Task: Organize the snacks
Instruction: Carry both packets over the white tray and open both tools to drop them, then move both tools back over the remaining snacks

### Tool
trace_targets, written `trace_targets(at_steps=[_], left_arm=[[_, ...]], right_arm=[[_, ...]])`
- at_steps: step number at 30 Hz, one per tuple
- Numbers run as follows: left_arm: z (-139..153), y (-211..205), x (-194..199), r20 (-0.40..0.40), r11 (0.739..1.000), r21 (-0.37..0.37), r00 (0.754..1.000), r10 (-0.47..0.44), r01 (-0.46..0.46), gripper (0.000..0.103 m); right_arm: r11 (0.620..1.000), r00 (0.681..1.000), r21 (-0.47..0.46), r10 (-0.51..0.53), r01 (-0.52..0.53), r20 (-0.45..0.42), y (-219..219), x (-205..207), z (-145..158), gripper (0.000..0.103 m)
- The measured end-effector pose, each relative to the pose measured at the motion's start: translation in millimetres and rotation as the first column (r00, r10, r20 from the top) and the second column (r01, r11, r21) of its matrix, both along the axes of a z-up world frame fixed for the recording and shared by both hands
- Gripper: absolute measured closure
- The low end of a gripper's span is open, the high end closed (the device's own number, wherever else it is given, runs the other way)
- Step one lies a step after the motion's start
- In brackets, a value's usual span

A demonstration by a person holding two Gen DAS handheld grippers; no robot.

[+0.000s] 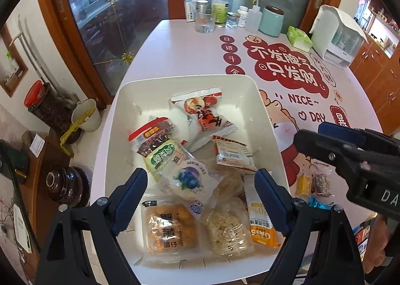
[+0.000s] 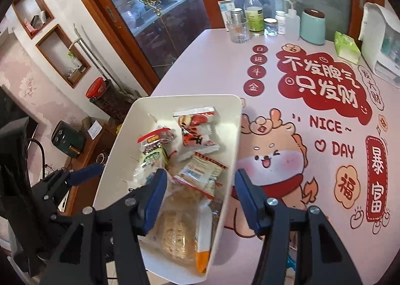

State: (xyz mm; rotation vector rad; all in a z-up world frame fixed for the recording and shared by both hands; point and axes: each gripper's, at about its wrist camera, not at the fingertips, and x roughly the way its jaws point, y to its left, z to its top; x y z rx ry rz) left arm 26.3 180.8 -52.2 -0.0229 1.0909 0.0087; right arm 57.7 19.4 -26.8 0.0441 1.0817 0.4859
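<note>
- The white bin sat near the table's left edge, already holding most snack packets.
- The left gripper hung over it, jaws apart, empty.
- The right gripper, jaws apart and empty, straddled the bin's right wall.
- Loose snacks lay just right of the bin, nearer the right gripper.

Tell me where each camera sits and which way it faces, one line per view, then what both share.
Left wrist: rides the left gripper, angled down into the white bin of snacks; own open fingers show, the right gripper at right.
Right wrist: rides the right gripper, above the bin's right wall; the left gripper shows at left.
Shared: the bin, the printed tablecloth, the bottles.
</note>
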Motion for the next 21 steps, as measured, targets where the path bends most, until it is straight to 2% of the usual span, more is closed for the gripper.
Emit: trace_targets(at_steps=[11,21], left_arm=[[3,-22,7,0.002,0.998,0.009,0.998,-0.059,0.059,0.016],[29,-49,18,0.063,0.992,0.024,0.990,-0.125,0.124,0.016]], right_arm=[[0.998,0.998,-0.007,-0.062,0.062,0.011,-45,-12,0,0.046],[0.985,0.983,-0.022,-0.172,0.174,0.068,-110,-18,20,0.046]])
